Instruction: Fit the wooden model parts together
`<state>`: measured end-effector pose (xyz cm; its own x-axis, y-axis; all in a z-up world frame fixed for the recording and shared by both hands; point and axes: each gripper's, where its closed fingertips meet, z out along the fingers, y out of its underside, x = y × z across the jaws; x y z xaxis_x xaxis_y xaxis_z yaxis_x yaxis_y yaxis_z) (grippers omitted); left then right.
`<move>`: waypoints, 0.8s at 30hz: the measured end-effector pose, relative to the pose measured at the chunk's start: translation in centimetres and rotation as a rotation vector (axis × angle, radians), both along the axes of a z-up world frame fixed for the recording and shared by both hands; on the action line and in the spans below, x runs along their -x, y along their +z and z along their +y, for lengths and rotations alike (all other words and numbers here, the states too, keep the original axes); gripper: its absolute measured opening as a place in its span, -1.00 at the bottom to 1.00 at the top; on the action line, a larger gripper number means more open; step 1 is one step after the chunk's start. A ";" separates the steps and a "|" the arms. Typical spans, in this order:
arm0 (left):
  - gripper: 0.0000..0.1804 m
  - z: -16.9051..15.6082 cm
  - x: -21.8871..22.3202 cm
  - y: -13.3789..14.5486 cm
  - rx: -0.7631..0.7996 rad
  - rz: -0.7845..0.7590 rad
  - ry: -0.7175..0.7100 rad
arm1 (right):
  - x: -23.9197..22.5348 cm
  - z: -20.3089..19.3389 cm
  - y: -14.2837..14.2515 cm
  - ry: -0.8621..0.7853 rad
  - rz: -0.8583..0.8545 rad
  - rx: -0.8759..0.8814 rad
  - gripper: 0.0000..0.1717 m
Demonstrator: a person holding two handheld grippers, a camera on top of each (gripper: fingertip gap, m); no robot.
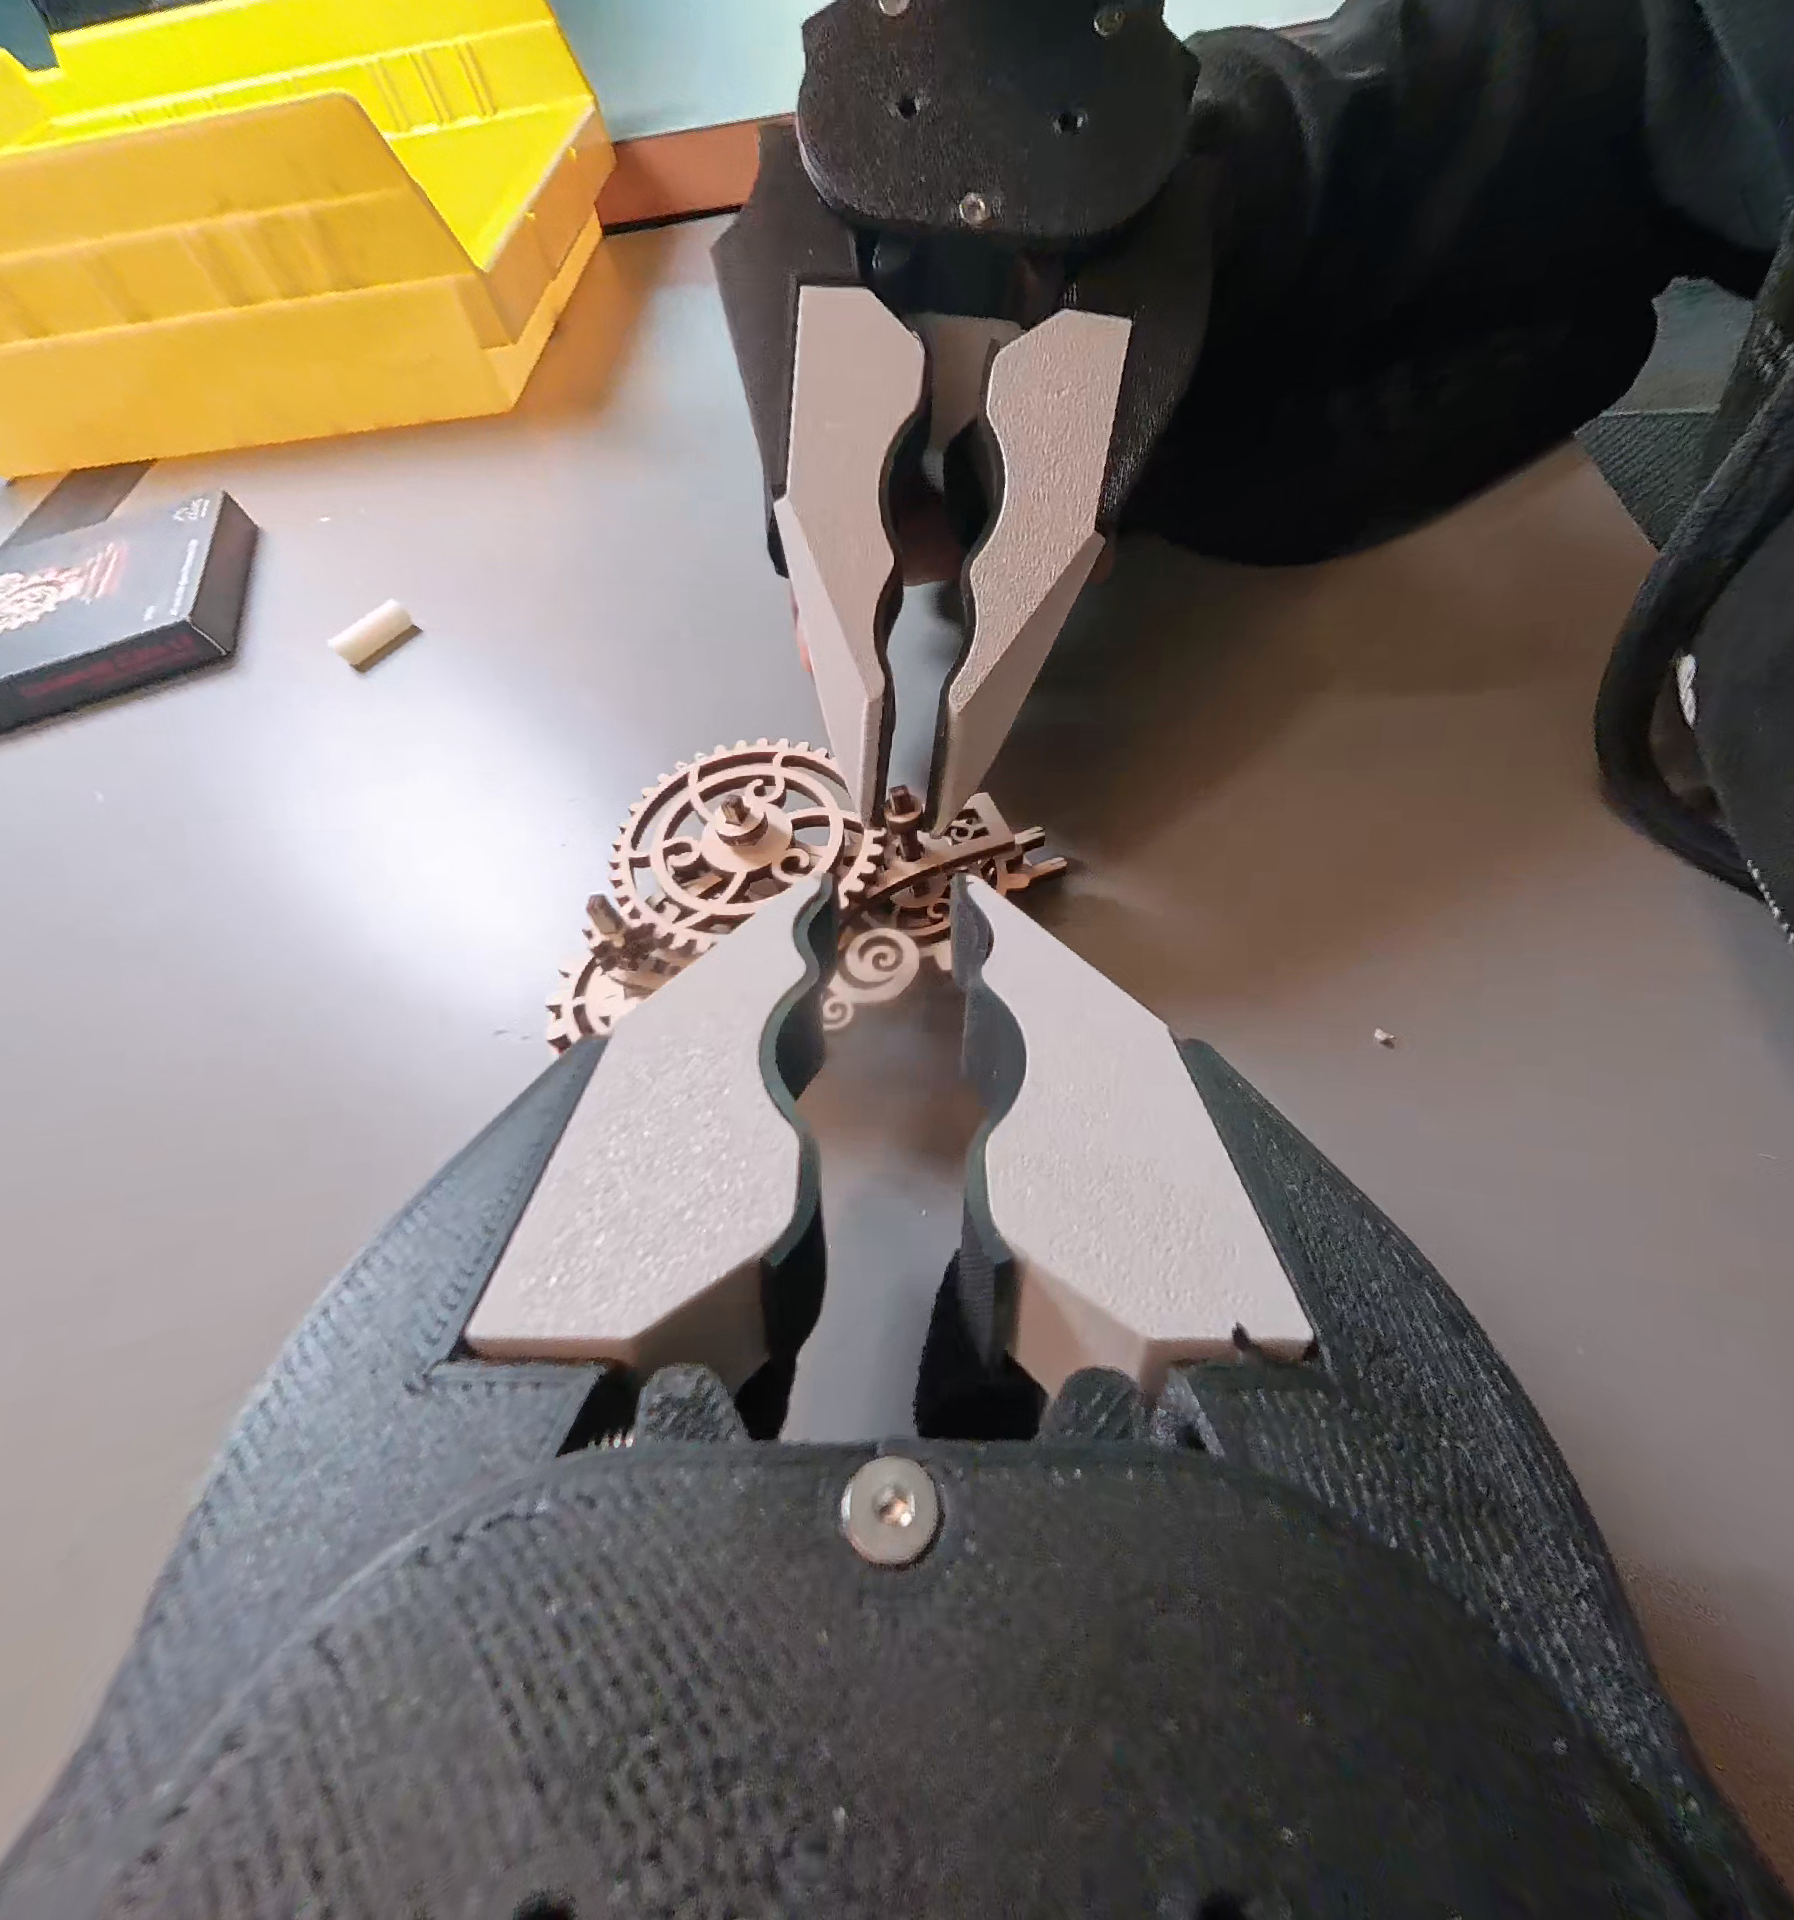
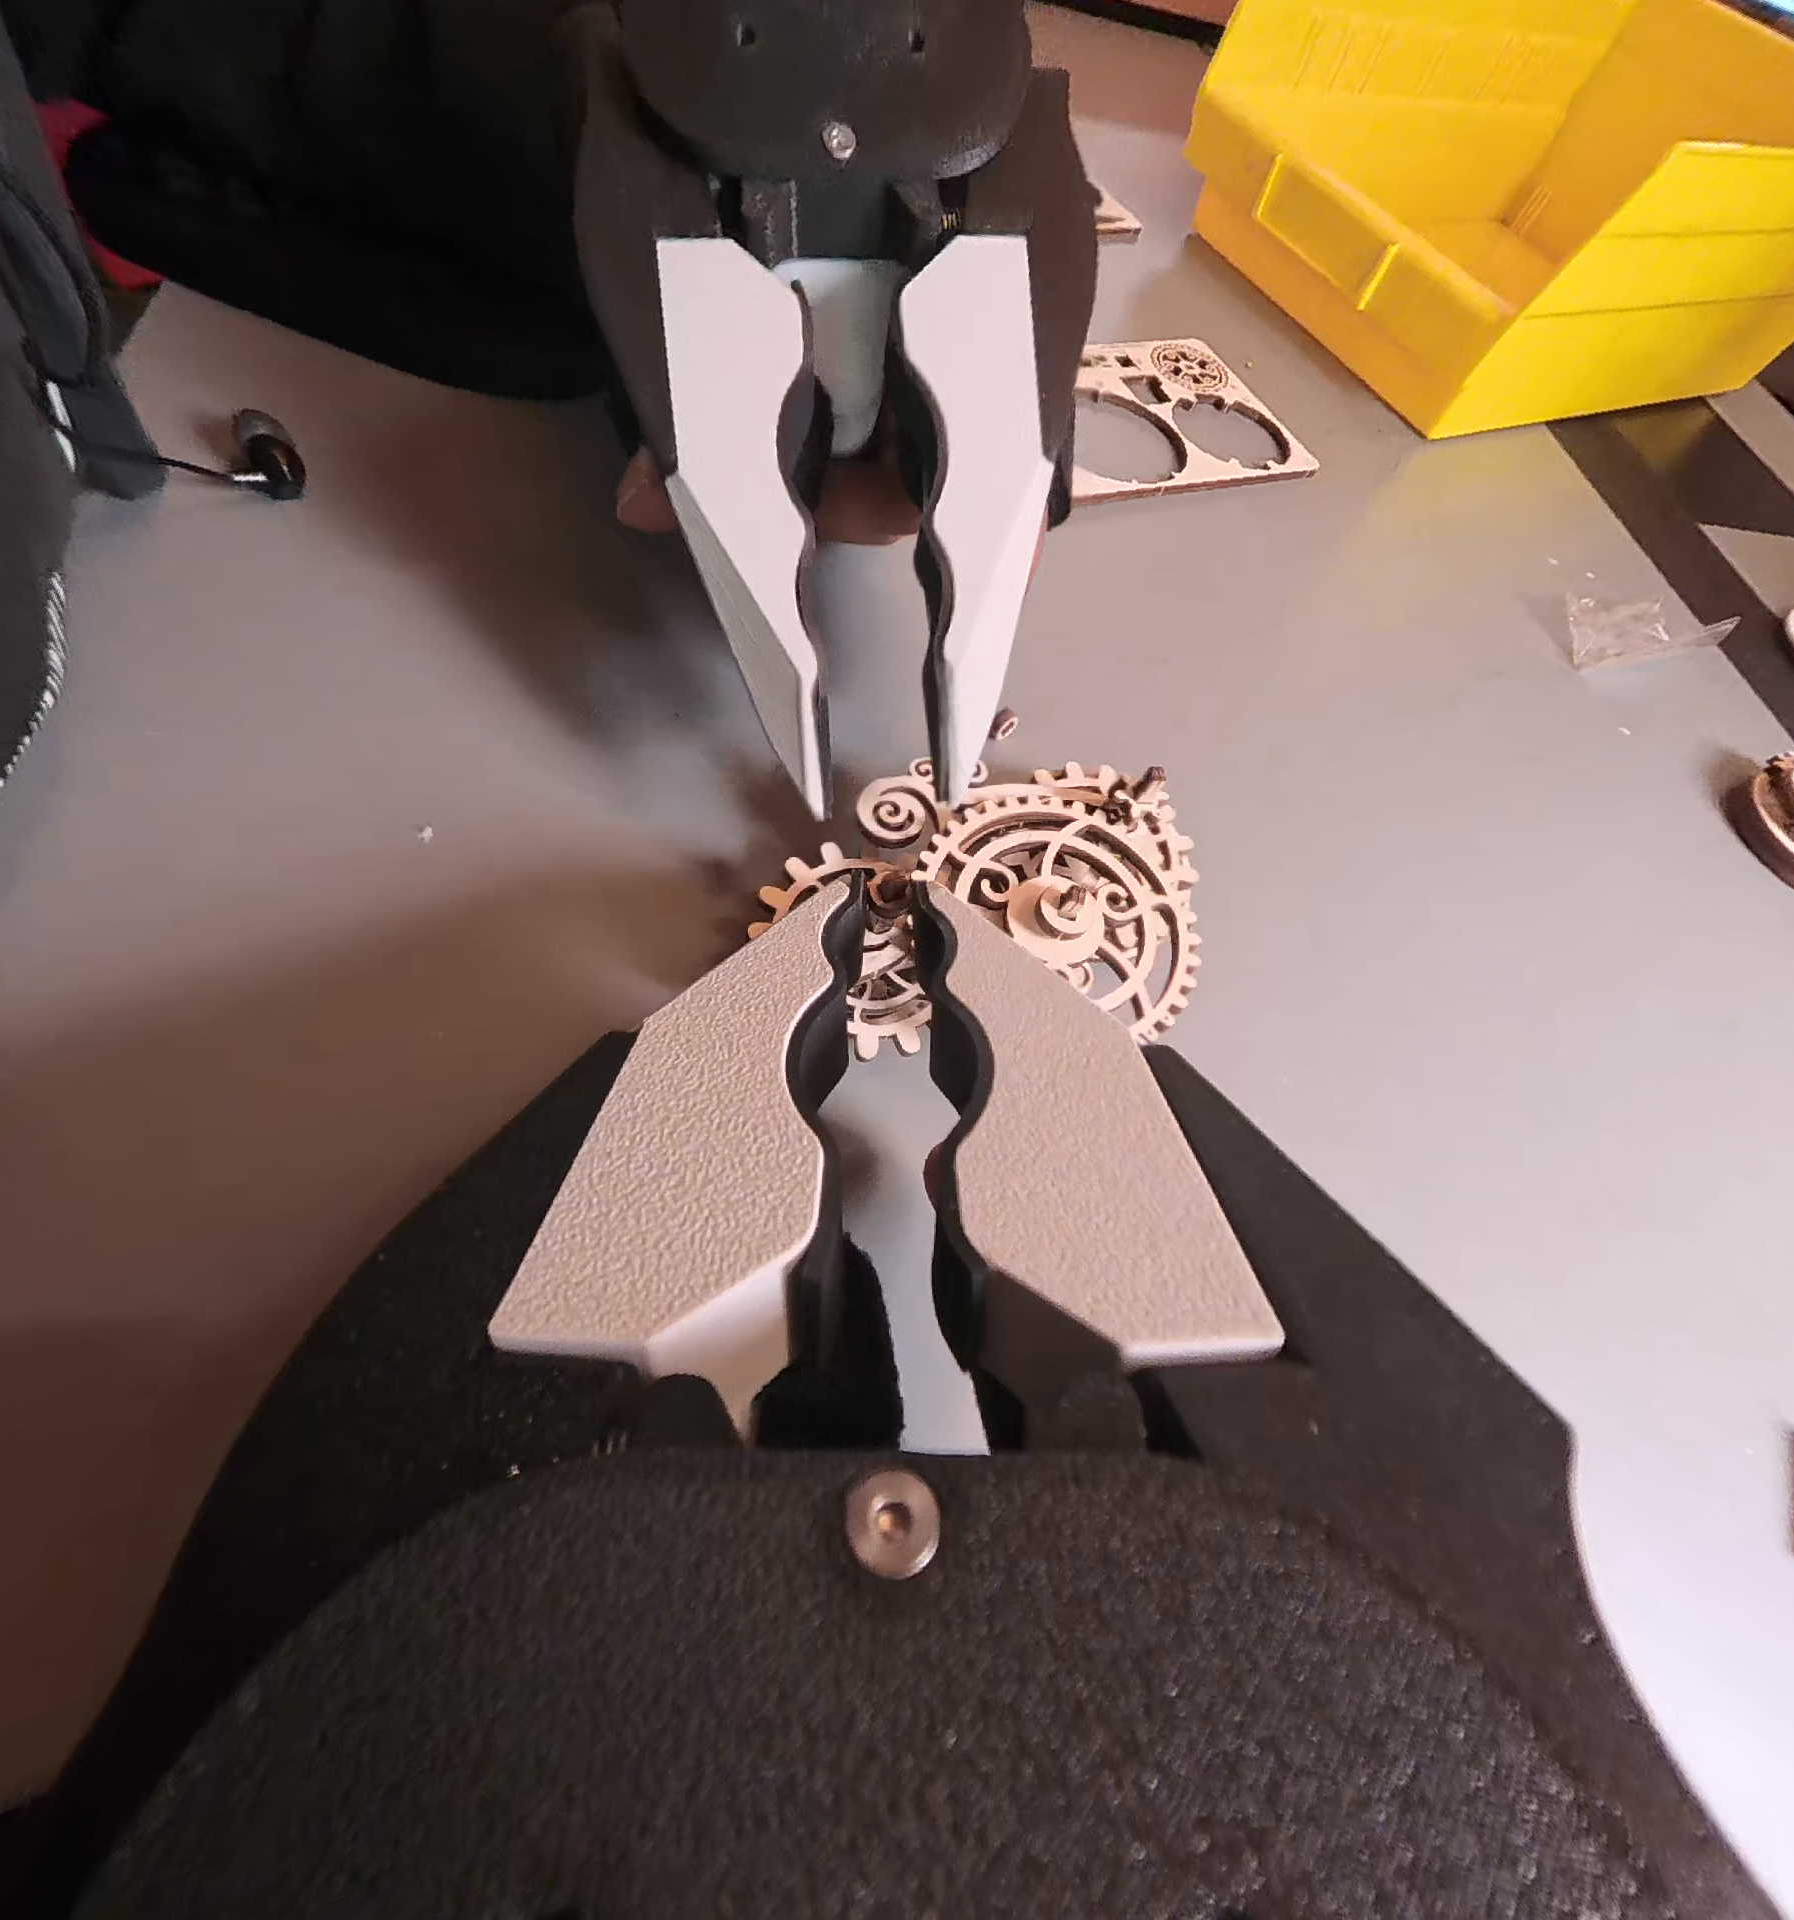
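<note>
Right gripper (image 2: 885, 896): jaws narrow, clamped on small dark wooden axle peg (image 1: 901, 805), frame centre.
Left gripper (image 1: 893, 904): jaws parted, empty, straddling pale laser-cut wooden gear model (image 1: 737, 842).
Advice: steady base, press peg straight down.

Grey matte tabletop (image 1: 249, 1039), soft glare patches across it. Black tape strip (image 2: 1703, 488) on surface near table edge. Reddish-brown baseboard (image 1: 675, 177) under pale teal wall (image 1: 706, 62) behind. Light diffuse, warmer tint on near side.
</note>
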<state>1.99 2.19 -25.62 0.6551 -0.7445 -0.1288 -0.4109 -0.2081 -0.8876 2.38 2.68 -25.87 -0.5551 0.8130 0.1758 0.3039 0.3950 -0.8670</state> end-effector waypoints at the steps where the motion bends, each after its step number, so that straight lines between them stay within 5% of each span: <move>1: -0.81 0.0 -0.2 -0.2 0.004 0.011 0.000 | 0.1 -0.2 0.1 -0.001 -0.005 0.013 -0.92; 24: -0.93 -0.6 -1.1 -1.0 0.101 0.000 -0.023 | 0.2 -1.5 0.1 -0.004 -0.072 0.089 -0.93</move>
<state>3.09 1.55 -26.60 0.6379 -0.7684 -0.0527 -0.4169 -0.2869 -0.8625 2.19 1.14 -25.77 -0.5602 0.8260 0.0624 0.3684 0.3159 -0.8743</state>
